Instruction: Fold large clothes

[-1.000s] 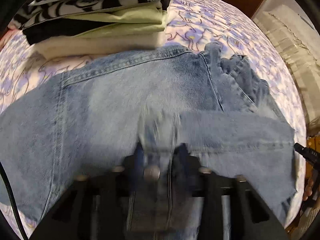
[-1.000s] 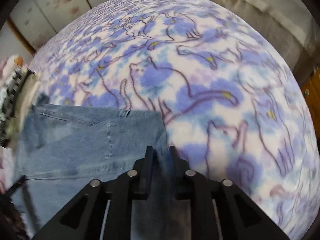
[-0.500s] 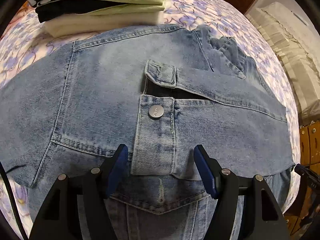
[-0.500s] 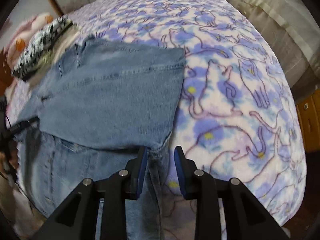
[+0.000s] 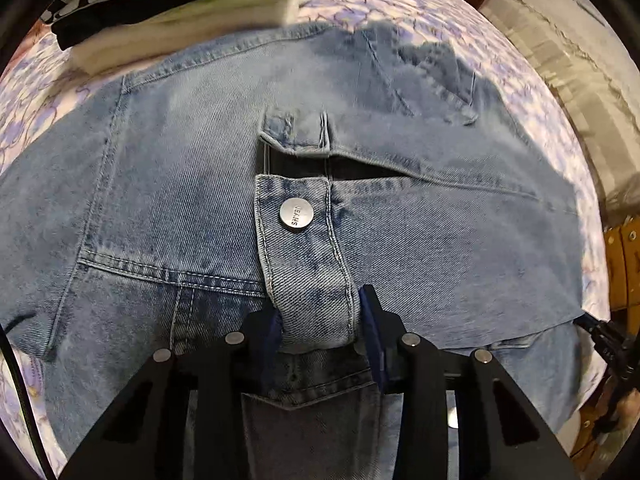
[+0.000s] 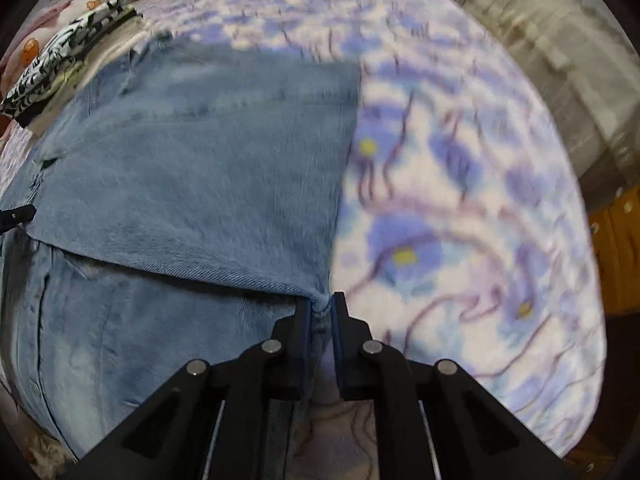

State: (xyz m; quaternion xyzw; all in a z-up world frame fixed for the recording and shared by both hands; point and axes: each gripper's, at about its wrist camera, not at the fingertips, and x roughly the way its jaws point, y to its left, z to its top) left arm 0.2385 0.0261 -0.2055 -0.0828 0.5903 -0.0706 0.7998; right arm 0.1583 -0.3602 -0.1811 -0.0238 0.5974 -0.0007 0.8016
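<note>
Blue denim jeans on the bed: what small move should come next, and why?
Probably lift both corners together and carry them towards the far edge. The left gripper is closing on the buttoned waistband of the blue denim jeans, and the right gripper is closing on the folded layer's corner.

The jeans (image 5: pixel 168 184) lie on the bed (image 6: pixel 460 208), with a stack of folded clothes (image 5: pixel 168 4) just behind them.

Bedspread (image 6: pixel 460 200) right of jeans (image 6: pixel 192 168) lies free — folded stack (image 5: pixel 180 4) blocks the far edge.
</note>
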